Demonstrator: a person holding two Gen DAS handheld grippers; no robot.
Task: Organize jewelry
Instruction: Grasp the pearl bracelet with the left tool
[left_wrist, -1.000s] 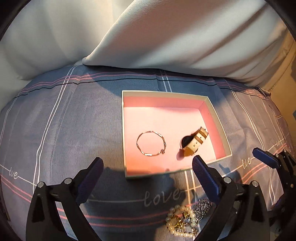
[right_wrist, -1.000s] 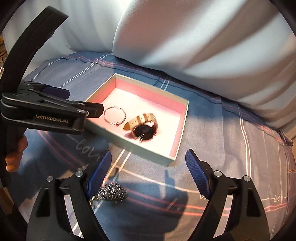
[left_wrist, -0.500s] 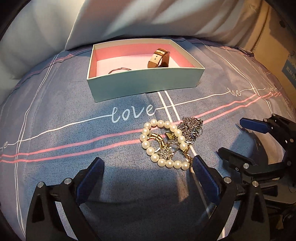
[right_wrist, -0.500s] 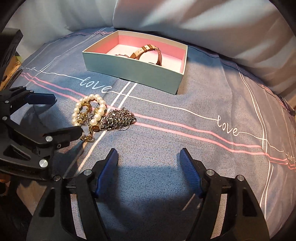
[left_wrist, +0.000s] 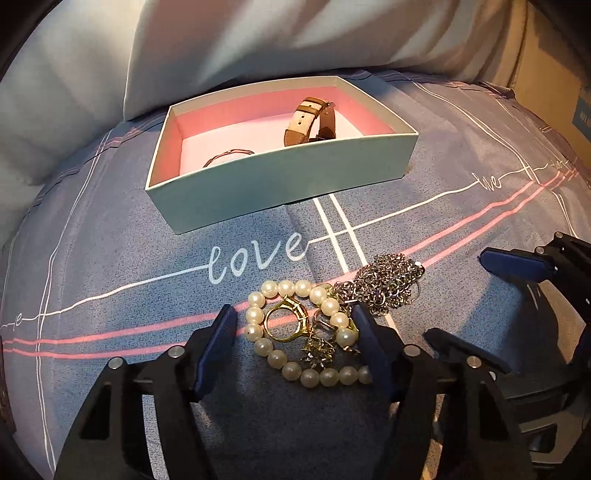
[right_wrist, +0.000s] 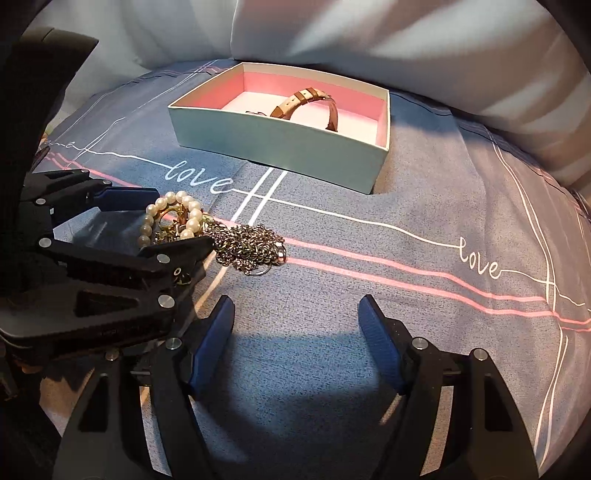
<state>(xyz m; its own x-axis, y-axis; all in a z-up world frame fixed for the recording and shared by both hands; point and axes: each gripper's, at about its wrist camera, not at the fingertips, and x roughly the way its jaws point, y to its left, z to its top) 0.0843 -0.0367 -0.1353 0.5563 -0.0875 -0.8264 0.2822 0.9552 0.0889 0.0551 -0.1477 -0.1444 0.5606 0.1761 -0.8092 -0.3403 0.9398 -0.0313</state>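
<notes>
Left wrist view: left claw (left_wrist: 291, 328) points down at the jewelry pile on the bedspread (left_wrist: 110, 236); its jaws have just been closing and now bracket the pearl bracelet (left_wrist: 295, 328), the left pad apart from the beads, the right pad touching or just beside them, I cannot tell which; nothing gripped yet. Inside the pearl loop lie a gold ring (left_wrist: 286, 323) and a small sparkly piece (left_wrist: 319, 350). At 1 o'clock from the pearls, touching them, sits the silver chain (left_wrist: 388, 286). At 12 o'clock stands the open box (left_wrist: 280, 177), pink lined, holding a watch (left_wrist: 312, 122) and a thin bangle (left_wrist: 227, 157); likely the sorting destination, kept near. Right claw (left_wrist: 487, 295) enters at 3 o'clock. Right wrist view: right claw (right_wrist: 295, 328) hangs wide open over bare bedspread, empty, probably waiting its turn. This view shows the left claw from the side at 9 o'clock, its near finger hiding part of the pearls; the ring is mostly hidden here. Pillows (right_wrist: 369, 48) lie behind the box.
</notes>
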